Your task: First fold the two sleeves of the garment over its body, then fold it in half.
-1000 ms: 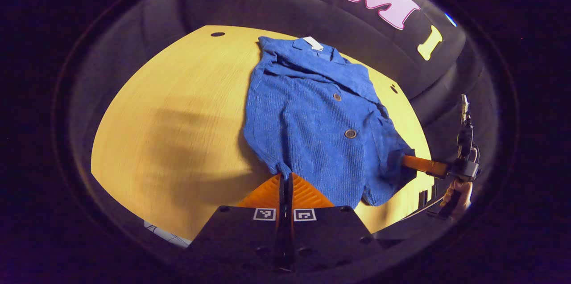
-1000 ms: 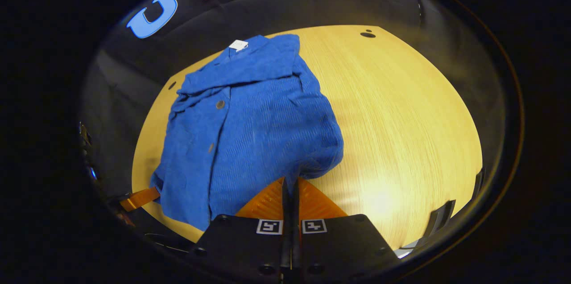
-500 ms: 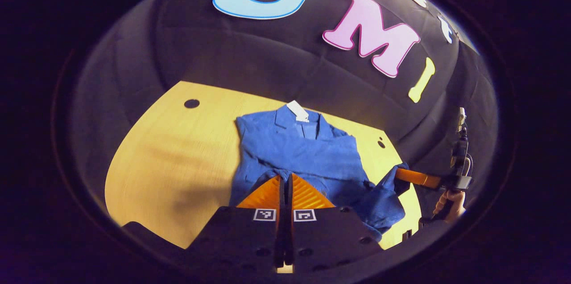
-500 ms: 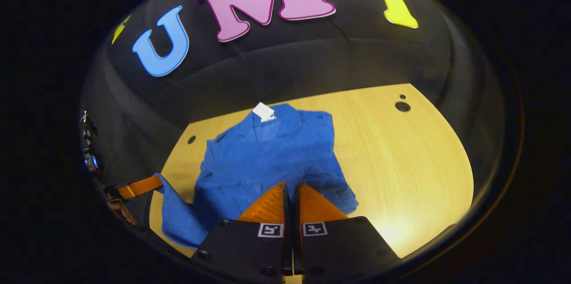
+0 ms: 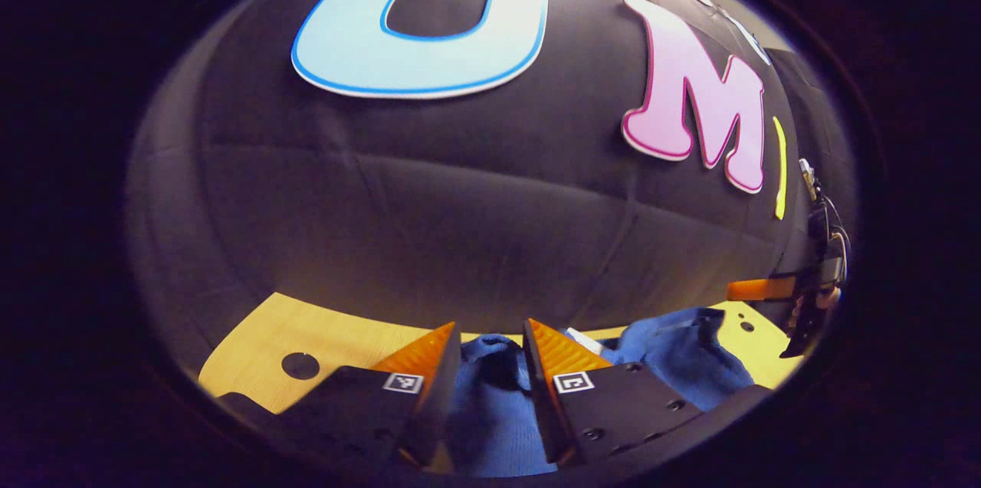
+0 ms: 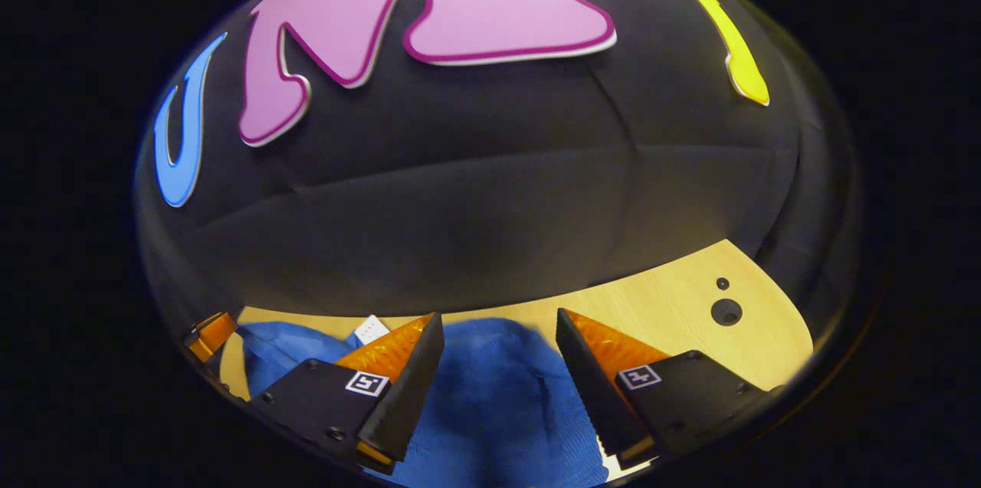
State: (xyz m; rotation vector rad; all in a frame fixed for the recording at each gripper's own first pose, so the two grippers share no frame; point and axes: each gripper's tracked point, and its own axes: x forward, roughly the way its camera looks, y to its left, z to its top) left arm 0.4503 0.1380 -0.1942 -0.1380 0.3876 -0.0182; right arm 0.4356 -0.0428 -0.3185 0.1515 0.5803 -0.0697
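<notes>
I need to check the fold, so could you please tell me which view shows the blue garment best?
The right gripper view: the blue garment spreads broadly between and beyond the open fingers, with its white tag visible. The left gripper view shows a narrower strip of it between the fingers, plus a bunched part at right.

Both views low over table, facing booth wall.

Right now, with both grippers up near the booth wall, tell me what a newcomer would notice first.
The bright blue ribbed-knit garment catches the eye first, bunched low in both views against the pale wooden table. Next come the open right gripper and open left gripper, each with blue cloth showing between its spread fingers. A small white tag peeks out beside the right gripper's finger.
</notes>
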